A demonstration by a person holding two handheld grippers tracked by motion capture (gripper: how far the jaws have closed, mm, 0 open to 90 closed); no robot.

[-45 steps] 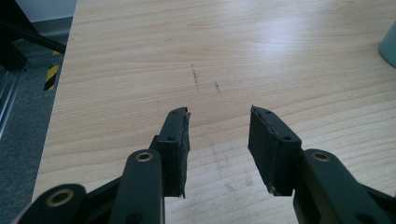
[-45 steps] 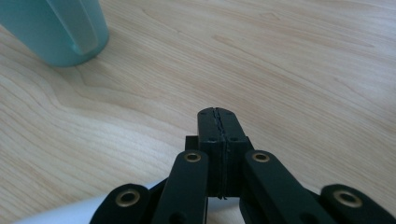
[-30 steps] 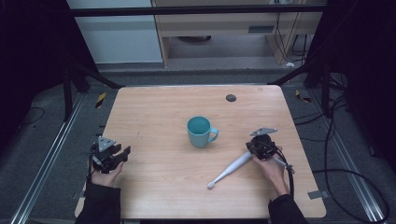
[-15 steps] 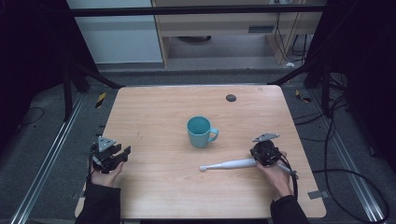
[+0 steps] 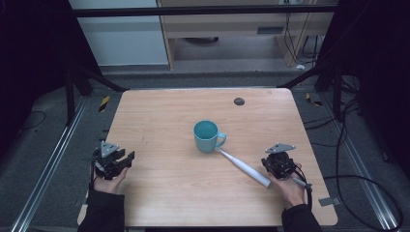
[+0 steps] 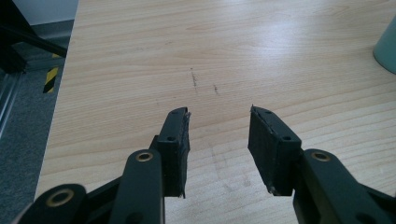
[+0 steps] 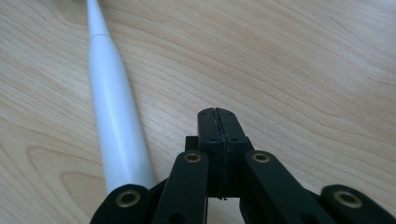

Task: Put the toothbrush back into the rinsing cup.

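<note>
1. Toothbrush (image 5: 243, 167) lies flat on the bench (image 5: 164, 116), its tip touching the mug (image 5: 206, 136).
2. Right hand-held gripper (image 7: 217, 123) pressed together, empty, just beside the handle: a nudge could roll it away.
3. Left hand-held gripper (image 6: 219, 133) apart, idle near the bench edge.

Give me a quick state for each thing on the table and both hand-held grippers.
Mug: upright, handle to the right.
Toothbrush: lying flat, tip at the mug's base.
Left hand-held gripper: open, nothing between its jaws.
Right hand-held gripper: shut, nothing held, beside the toothbrush.
</note>
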